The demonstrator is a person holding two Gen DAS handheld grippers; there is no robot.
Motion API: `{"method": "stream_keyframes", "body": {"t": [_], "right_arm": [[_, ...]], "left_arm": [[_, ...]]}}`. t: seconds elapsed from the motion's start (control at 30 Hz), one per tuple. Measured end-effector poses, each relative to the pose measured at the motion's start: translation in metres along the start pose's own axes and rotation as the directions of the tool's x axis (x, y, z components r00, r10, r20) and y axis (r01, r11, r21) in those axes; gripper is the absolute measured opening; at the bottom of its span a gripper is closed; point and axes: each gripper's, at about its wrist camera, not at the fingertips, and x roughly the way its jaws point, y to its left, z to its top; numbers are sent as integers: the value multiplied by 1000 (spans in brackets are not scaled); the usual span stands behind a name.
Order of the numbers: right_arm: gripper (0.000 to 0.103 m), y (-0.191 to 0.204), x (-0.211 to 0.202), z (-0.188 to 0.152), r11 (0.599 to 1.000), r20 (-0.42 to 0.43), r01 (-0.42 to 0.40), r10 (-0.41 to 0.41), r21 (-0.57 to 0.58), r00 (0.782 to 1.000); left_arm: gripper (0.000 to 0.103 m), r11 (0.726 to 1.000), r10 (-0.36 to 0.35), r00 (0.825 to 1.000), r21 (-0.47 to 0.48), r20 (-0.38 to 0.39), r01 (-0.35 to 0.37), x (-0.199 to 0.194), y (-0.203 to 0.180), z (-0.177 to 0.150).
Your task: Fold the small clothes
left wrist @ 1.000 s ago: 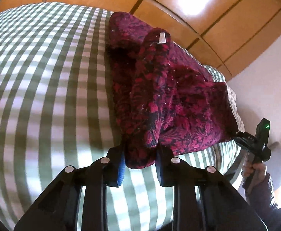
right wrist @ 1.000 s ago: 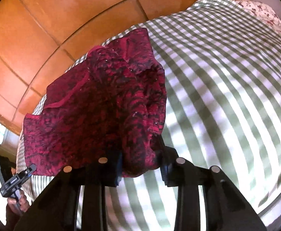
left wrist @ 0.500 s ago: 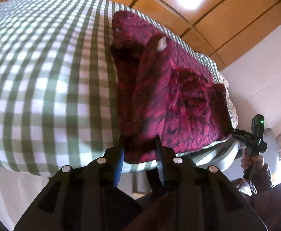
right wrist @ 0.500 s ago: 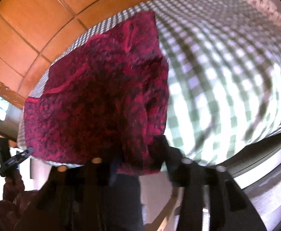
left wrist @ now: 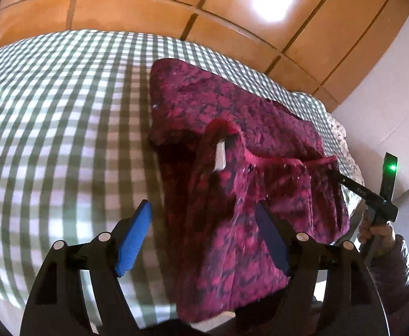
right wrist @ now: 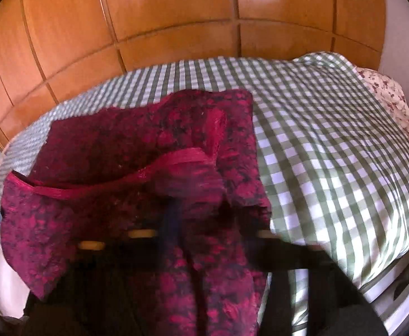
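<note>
A dark red patterned garment (left wrist: 232,168) lies on the green checked bed (left wrist: 64,140), its near part hanging over the bed's edge. A white label (left wrist: 220,158) shows at its neckline. My left gripper (left wrist: 204,224) is open, its blue pads (left wrist: 134,235) spread either side of the cloth without pinching it. In the right wrist view the garment (right wrist: 148,182) fills the lower middle. My right gripper (right wrist: 204,238) is a dark motion blur under the cloth, so its jaws cannot be read. It also shows in the left wrist view (left wrist: 344,180) at the garment's right corner.
Orange wooden wardrobe panels (right wrist: 176,28) stand behind the bed. A floral pillow (right wrist: 395,106) lies at the bed's right end. The bed's near edge (right wrist: 386,280) drops off below the grippers. A hand (left wrist: 378,229) holds the right gripper's handle.
The left gripper has opened and let go of the garment. Both grippers have pulled back past the bed's near edge, dragging the cloth toward it. The right wrist view has blurred.
</note>
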Motion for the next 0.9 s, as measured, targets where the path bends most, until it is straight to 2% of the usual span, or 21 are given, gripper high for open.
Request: {"method": "stream_keyframes", "body": {"t": [0.07, 0.1, 0.17, 0.2, 0.33, 0.4, 0.5, 0.57, 0.67, 0.73, 0.77, 0.8, 0.9], "right_arm": [[19, 0, 8, -5, 1000, -19, 26, -26, -7, 999], [19, -5, 14, -6, 1000, -33, 29, -28, 4, 999], [22, -11, 23, -8, 999, -58, 21, -19, 32, 998], [22, -12, 26, -7, 999, -67, 26, -25, 27, 997], [33, -12, 30, -7, 999, -78, 24, -22, 23, 997], [34, -18, 30, -10, 998, -66, -8, 12, 67, 998], [37, -27, 27, -18, 989, -28, -55, 60, 141, 998], [39, -27, 26, -20, 989, -3, -55, 56, 139, 998], [39, -19, 23, -21, 994, 11, -19, 18, 107, 1000], [38, -14, 22, -19, 996, 12, 5, -6, 87, 1000], [37, -12, 22, -19, 997, 14, 17, -18, 74, 1000], [36, -7, 20, -19, 998, 18, 36, -37, 51, 999], [24, 5, 12, -19, 997, 31, 71, -71, -3, 997]], "left_arm": [[61, 1000, 15, 1000, 13, -19, -15, 18, -3, 7], [53, 1000, 26, 999, 13, -27, -25, 23, -1, 8], [44, 1000, 30, 998, -1, -49, -30, 37, 4, 10], [34, 1000, 23, 998, -11, -58, -23, 42, 7, 11], [34, 998, 42, 999, -54, -34, -44, 52, 20, 10], [34, 996, 51, 999, -75, -9, -51, 54, 25, 8], [34, 997, 76, 997, -15, 11, -76, 51, 20, 3], [34, 994, 103, 994, 42, 24, -104, 48, 11, 1], [34, 989, 118, 992, 90, 43, -122, 43, 2, 0], [23, 989, 103, 994, 104, 37, -106, 40, -4, 0], [23, 988, 101, 994, 113, 43, -105, 38, -5, -1], [18, 986, 105, 993, 123, 53, -111, 35, -7, -1], [15, 981, 114, 989, 148, 93, -127, 24, -14, -3]]}}
